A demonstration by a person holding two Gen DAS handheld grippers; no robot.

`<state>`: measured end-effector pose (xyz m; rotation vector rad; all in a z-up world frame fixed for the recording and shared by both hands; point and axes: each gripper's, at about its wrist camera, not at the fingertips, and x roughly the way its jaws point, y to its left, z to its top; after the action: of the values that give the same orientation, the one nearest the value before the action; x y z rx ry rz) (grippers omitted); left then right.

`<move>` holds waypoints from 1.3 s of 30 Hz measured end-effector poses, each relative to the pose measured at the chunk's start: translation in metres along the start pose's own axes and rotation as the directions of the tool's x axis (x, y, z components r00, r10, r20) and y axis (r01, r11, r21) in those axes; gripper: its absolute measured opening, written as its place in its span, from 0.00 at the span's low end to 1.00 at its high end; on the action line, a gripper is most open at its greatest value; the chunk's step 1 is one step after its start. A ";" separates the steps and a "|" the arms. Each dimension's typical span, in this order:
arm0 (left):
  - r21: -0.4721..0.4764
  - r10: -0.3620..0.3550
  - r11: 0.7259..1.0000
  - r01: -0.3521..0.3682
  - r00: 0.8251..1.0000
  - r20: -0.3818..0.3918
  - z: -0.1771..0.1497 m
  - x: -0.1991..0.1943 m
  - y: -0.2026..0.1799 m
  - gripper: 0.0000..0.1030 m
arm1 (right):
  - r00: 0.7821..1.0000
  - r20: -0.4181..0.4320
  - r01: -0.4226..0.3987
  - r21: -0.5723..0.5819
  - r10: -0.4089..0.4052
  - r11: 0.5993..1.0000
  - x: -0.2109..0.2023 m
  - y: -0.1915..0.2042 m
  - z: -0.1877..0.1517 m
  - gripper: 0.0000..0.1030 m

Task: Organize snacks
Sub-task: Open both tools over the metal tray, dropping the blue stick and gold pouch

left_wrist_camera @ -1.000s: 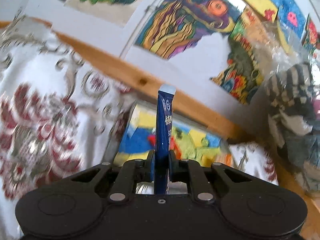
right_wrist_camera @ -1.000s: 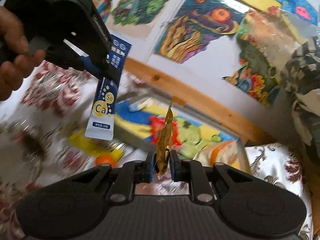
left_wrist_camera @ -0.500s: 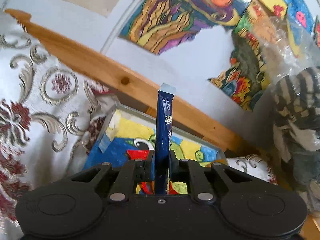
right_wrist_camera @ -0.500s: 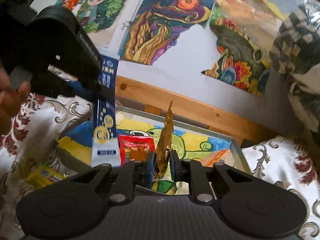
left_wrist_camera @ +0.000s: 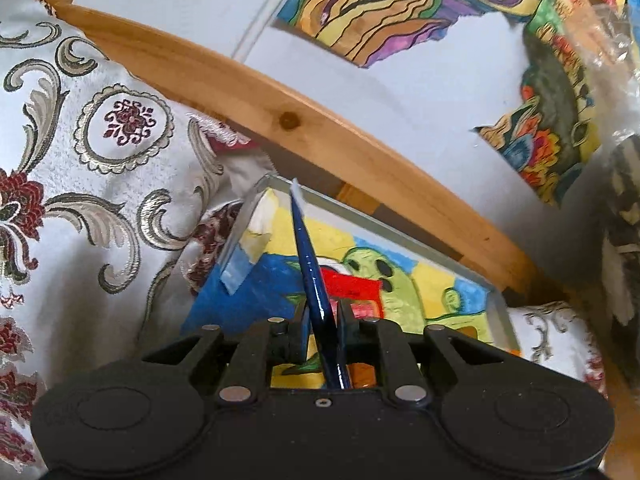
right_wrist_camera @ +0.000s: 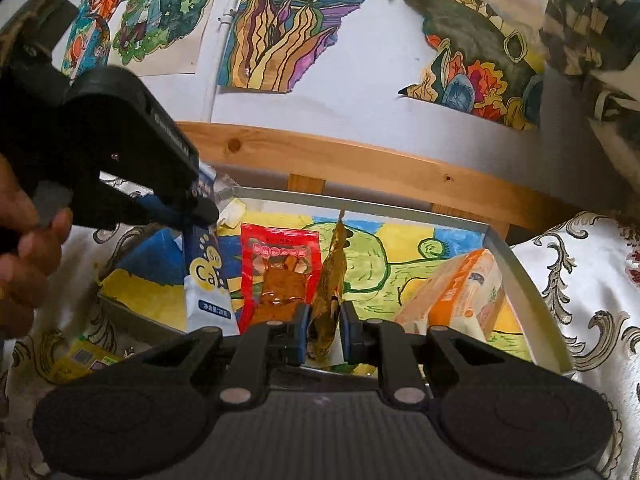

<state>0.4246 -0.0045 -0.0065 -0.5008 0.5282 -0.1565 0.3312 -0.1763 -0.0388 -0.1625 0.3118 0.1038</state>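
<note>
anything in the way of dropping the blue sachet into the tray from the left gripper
Nothing visible blocks it. The blue sachet hangs from the left gripper over the tray's left end, beside the red packet already lying there, with bare tray floor under it.

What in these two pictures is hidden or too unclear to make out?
- Blue sachet, left wrist view: edge-on, so its print is unreadable.
- Golden packet, right wrist view: lower end hidden inside the right gripper; contents unclear.
- Yellow packet, right wrist view: half hidden behind the gripper body, label too small.
- Orange box: text blurred.
</note>
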 end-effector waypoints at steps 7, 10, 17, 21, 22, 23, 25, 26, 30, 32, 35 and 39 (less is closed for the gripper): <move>0.042 0.108 0.993 -0.107 0.994 -0.017 -0.002 0.001 -0.001 0.64 | 1.000 -0.004 -0.004 0.008 0.004 1.000 0.001 0.002 0.000 0.42; 0.041 0.139 0.989 -0.139 0.990 -0.005 -0.001 -0.006 0.001 0.79 | 1.000 0.009 -0.009 0.017 0.008 1.000 -0.003 0.001 0.002 0.52; 0.054 0.150 0.987 -0.152 0.988 0.046 -0.002 -0.042 0.002 0.97 | 0.997 0.075 -0.016 0.043 0.013 0.999 -0.028 0.000 0.016 0.85; 0.087 0.143 0.985 -0.150 0.987 0.076 -0.004 -0.069 0.001 0.99 | 0.994 0.109 -0.016 0.055 0.010 0.998 -0.047 -0.001 0.024 0.94; 0.098 0.145 0.983 -0.153 0.986 0.086 -0.004 -0.077 0.001 0.99 | 0.993 0.118 -0.017 0.058 0.010 0.998 -0.054 0.000 0.026 0.96; 0.107 0.146 0.982 -0.156 0.985 0.093 -0.005 -0.084 0.000 0.99 | 0.992 0.125 -0.019 0.062 0.011 0.998 -0.060 0.000 0.028 0.98; 0.123 0.146 0.979 -0.160 0.983 0.110 -0.007 -0.100 -0.001 0.99 | 0.990 0.138 -0.025 0.066 0.015 0.998 -0.072 0.000 0.031 1.00; 0.128 0.147 0.978 -0.162 0.982 0.118 -0.009 -0.107 -0.002 0.99 | 0.989 0.144 -0.027 0.066 0.017 0.997 -0.078 0.000 0.031 1.00; 0.156 0.150 0.973 -0.172 0.978 0.143 -0.016 -0.139 -0.003 0.99 | 0.987 0.157 -0.036 0.061 0.026 0.997 -0.104 0.001 0.034 1.00; 0.178 0.153 0.967 -0.180 0.976 0.156 -0.021 -0.154 -0.003 0.99 | 0.986 0.165 -0.042 0.053 0.032 0.998 -0.117 0.002 0.034 1.00; 0.215 0.157 0.957 -0.194 0.972 0.175 -0.029 -0.178 -0.001 0.99 | 0.984 0.177 -0.042 0.043 0.033 0.998 -0.138 0.003 0.032 1.00; 0.263 0.162 0.941 -0.213 0.966 0.200 -0.040 -0.206 0.002 0.99 | 0.983 0.179 -0.045 0.034 0.039 0.998 -0.163 0.005 0.027 1.00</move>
<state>0.2278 0.0362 0.0543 -0.1796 0.3693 -0.0026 0.1842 -0.1792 0.0368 -0.1082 0.1379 0.1532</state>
